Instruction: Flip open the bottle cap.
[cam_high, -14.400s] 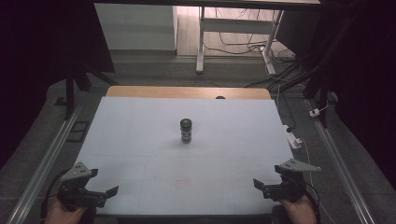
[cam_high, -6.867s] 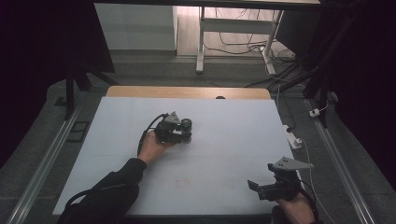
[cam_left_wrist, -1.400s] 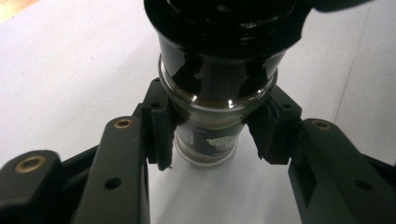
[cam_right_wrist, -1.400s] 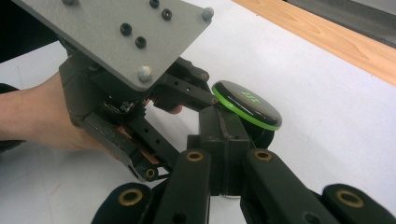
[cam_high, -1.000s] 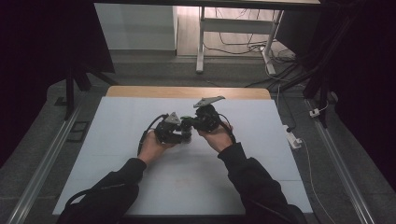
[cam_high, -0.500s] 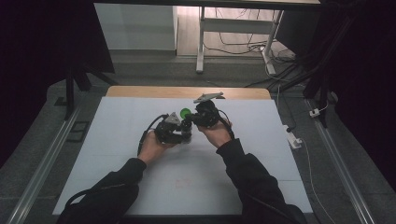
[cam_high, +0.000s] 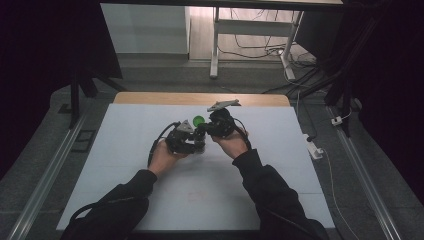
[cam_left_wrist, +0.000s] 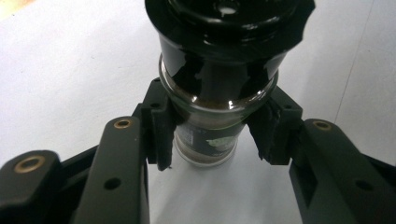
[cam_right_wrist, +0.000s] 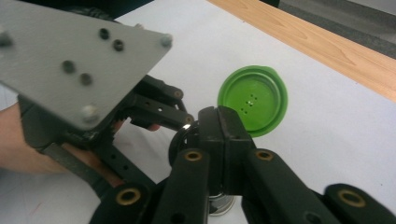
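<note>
White tabletop (cam_high: 125, 165) bears a glass spice jar (cam_left_wrist: 210, 126) at its middle. Left gripper (cam_left_wrist: 212, 133) clamps the jar's body. Right gripper (cam_right_wrist: 219, 128), jaws pressed together, pinches the green flip lid (cam_right_wrist: 254, 100), hinged open above the jar's black cap (cam_left_wrist: 224, 28).

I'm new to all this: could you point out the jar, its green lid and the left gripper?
jar (cam_left_wrist: 212, 107), left gripper view, on its glass shoulder.
green lid (cam_right_wrist: 252, 100), right gripper view, on its flipped-open inner face.
left gripper (cam_left_wrist: 212, 128), left gripper view, midway between its fingertips.
</note>
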